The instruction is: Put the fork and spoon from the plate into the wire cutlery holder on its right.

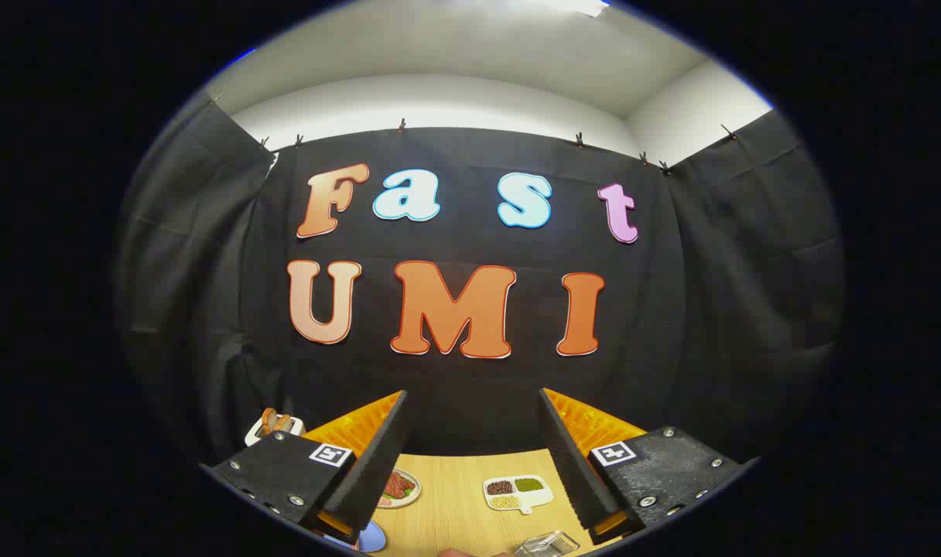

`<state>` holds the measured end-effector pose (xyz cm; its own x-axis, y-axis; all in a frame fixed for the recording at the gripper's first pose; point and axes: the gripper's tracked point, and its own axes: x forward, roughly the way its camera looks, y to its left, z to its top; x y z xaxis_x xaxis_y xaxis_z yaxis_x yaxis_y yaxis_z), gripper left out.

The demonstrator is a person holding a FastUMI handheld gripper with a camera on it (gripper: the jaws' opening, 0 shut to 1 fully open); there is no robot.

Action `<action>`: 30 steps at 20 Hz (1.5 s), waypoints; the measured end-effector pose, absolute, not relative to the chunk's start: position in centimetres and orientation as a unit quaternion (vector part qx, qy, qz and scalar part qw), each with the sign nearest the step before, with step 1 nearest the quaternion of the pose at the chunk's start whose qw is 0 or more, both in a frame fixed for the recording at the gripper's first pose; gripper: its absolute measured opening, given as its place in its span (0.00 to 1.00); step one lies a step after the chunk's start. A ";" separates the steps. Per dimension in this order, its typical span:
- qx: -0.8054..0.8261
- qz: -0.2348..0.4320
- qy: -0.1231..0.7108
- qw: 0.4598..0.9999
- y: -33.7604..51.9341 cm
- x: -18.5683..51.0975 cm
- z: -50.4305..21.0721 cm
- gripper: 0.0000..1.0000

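The wire cutlery holder (546,544) is peeking in low between the spread, empty fingers of the gripper (470,456); fork and spoon are untold here. Judging it, tilting down toward the wooden table (455,503) should come first.

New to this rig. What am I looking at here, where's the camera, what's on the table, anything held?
It is a handheld two-finger claw that a person carries; no robot arm. The fisheye camera rides on it, looking forward along the two fingers, which stand wide apart and hold nothing. Beyond them lies a light wooden table with a round plate of red food, a white three-compartment dish of beans, a blue round object by one finger, and a clear wire-like container at the near edge. No fork or spoon can be made out.
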<state>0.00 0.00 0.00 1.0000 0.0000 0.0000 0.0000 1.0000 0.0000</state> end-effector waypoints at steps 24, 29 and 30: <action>-0.013 0.143 0.090 0.986 8.8 0.2 -6.9 0.96; -0.015 0.189 0.149 0.970 14.4 -1.3 -10.3 0.97; -0.016 0.197 0.170 0.965 15.4 -1.6 -11.5 0.97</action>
<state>-1.64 15.42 -11.45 0.8647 0.3740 -0.3353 -0.3852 0.9222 0.0353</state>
